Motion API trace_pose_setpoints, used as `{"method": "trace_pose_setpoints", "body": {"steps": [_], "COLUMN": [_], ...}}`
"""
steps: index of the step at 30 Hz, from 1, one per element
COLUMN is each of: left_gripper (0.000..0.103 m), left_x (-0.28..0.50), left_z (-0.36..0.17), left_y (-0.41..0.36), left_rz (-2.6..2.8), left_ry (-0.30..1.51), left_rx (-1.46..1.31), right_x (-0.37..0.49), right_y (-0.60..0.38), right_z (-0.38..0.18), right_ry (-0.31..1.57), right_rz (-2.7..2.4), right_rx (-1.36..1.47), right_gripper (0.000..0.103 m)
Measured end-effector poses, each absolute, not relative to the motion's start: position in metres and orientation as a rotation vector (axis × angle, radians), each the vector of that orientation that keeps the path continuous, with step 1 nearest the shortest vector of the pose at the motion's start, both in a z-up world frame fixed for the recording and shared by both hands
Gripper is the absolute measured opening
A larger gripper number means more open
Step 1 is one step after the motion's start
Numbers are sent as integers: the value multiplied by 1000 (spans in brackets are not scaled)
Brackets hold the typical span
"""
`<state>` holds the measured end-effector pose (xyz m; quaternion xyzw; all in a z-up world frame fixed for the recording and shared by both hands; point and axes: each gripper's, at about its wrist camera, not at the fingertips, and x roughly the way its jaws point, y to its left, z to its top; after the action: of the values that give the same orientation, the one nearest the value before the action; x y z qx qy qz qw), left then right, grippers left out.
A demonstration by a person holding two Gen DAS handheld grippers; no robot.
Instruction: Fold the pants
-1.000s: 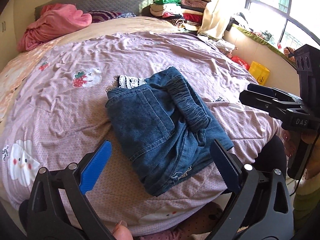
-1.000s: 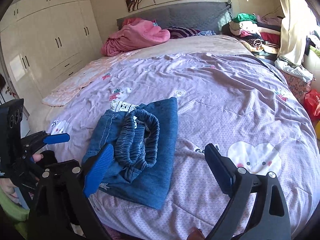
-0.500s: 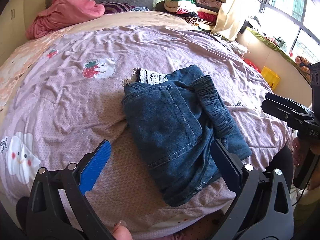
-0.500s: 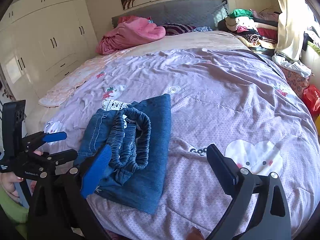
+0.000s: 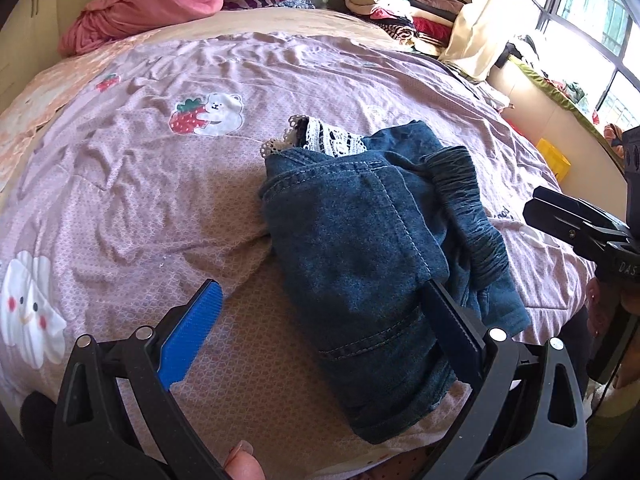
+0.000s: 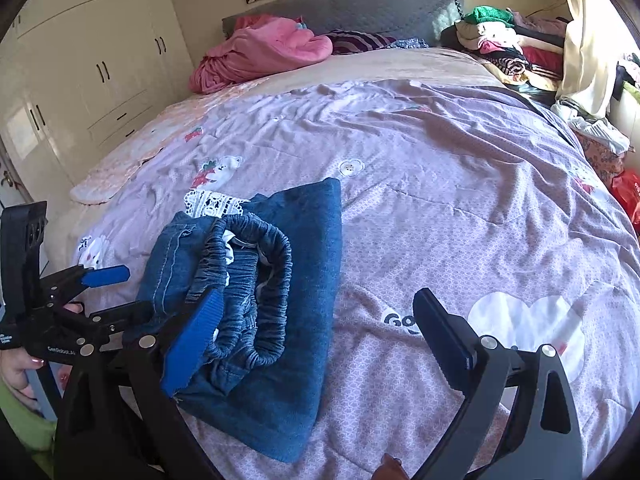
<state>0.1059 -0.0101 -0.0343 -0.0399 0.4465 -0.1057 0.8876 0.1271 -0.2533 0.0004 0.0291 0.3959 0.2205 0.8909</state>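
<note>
on the bed, folded denim pants are lying flat. left gripper and right gripper are hovering, jaws spread wide, gripping nothing.

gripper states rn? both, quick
Left gripper: open, holding nothing, over the folded denim pants.
Right gripper: open, holding nothing.

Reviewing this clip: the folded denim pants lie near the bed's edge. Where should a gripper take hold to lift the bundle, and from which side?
Probably the near end of the denim pants, approached from the bed's edge. There the layers stack into one thick roll, so the open left gripper could pinch them together. Avoid the elastic waistband: it sits loose and bunched on top.
</note>
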Motion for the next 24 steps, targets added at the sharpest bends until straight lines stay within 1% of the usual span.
{"method": "trace_pose_setpoints", "body": {"steps": [9,10,11,12,14,15,17,21,23,24], "left_gripper": [93,93,93,93,93,93,93,93,88,82], "left_x": [115,115,115,115,116,117,117,119,120,120], "left_z": [-51,-52,-52,-53,-54,-54,-55,-56,-56,-57], "left_y": [-9,-10,-10,-10,-11,-11,-12,-14,-17,-18], "left_rz": [-230,-232,-234,-237,-241,-244,-247,-265,-283,-295], "left_ry": [952,953,955,956,957,959,960,966,973,977], "left_rx": [-121,-122,-124,-127,-134,-139,-145,-167,-182,-196], "right_x": [157,161,164,167,173,174,176,180,180,179], "right_y": [-242,-240,-239,-237,-233,-231,-226,-221,-223,-222], "right_z": [-21,-25,-27,-31,-36,-38,-40,-45,-47,-47], "right_ry": [880,890,902,914,932,938,940,941,935,927], "right_rz": [484,493,495,501,526,531,562,578,584,591], "right_rx": [64,60,55,55,66,67,77,90,113,118], "right_gripper": [94,88,79,77,68,65,54,52,47,43]}}
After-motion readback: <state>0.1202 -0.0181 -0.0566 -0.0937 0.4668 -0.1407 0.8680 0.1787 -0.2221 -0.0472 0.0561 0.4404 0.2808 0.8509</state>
